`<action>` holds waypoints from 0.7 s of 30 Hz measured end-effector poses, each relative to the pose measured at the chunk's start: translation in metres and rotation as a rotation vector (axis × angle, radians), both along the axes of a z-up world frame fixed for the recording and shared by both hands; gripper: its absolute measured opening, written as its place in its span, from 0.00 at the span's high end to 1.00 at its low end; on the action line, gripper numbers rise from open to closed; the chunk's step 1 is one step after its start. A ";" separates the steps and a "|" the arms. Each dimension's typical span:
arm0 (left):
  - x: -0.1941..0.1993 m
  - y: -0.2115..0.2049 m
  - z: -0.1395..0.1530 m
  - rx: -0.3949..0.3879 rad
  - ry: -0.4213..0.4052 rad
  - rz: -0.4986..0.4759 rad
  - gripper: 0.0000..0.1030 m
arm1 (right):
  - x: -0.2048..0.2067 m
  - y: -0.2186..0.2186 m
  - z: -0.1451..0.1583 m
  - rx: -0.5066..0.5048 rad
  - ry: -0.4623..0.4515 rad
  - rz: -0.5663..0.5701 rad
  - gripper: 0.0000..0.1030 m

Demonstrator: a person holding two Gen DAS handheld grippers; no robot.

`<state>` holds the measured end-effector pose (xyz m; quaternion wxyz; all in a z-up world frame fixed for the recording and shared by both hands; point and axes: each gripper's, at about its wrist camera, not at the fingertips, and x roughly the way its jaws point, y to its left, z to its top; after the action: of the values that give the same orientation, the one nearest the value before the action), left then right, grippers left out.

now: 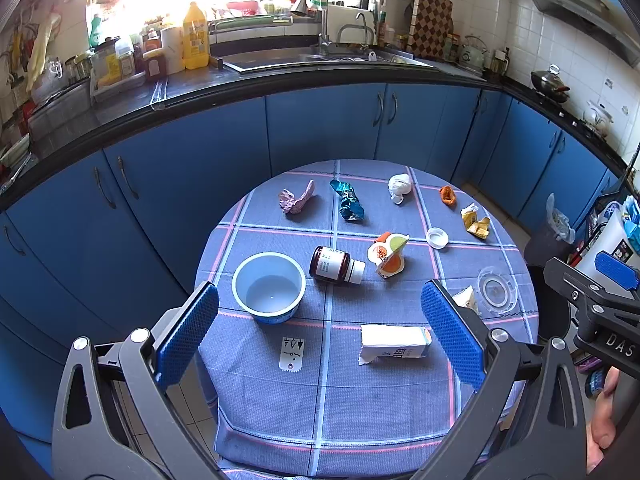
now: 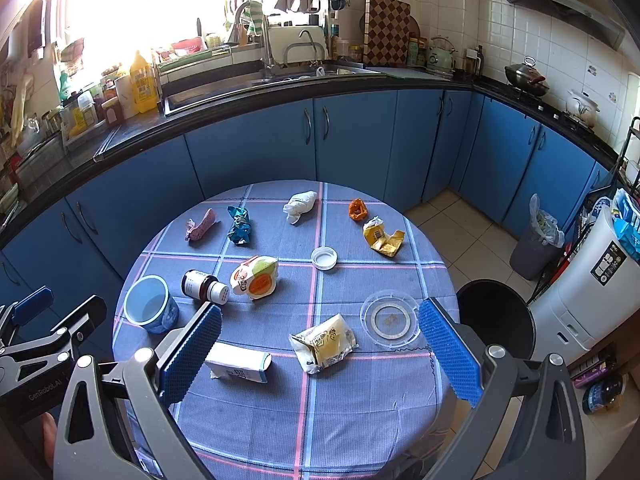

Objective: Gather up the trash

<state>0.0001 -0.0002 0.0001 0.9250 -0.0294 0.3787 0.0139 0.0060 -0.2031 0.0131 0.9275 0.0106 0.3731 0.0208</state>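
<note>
Both grippers hung above the near edge of the round table w/ blue plaid cloth [image 2: 360, 420], nothing picked up yet, so the job looked unstarted. Left gripper [image 1: 320, 332] had jaws spread wide & empty, aimed over the near-centre of the table; right gripper [image 2: 320, 356] was likewise wide open & empty, toward the table's right side. Trash lay scattered loose on the table, prob. laid apart so each piece could be pinched singly: white rectangular carton [image 2: 238, 362] at the near edge, crumpled clear-and-yellow bread wrapper [image 2: 326, 344] just right of it, clear round plastic lid [image 2: 390, 318] further right, brown glass bottle w/ white cap [image 1: 336, 266] on its side mid-table, light-blue round plastic tub [image 1: 269, 286] upright at the table's left. Black round bin [image 2: 496, 316] sat just beside the table's right edge, likely put there so drops are short. Right gripper seemed best placed for the wrapper or lid; thin lid may slip.
</note>
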 end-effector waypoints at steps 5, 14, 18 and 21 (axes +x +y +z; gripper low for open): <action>0.000 0.000 0.000 0.001 -0.002 0.000 0.03 | 0.000 0.000 0.000 0.000 -0.001 0.000 0.07; 0.000 0.000 0.000 0.002 -0.002 0.000 0.03 | 0.000 0.001 -0.001 -0.001 0.002 0.000 0.07; 0.000 0.000 0.000 0.002 -0.003 0.000 0.03 | 0.001 0.003 0.000 -0.004 -0.001 0.002 0.07; -0.001 -0.005 0.000 0.001 -0.004 0.001 0.03 | 0.000 0.002 -0.002 -0.005 0.000 0.004 0.07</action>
<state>-0.0004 -0.0049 0.0004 0.9257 -0.0292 0.3769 0.0144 0.0061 -0.2012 0.0110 0.9274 0.0074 0.3733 0.0217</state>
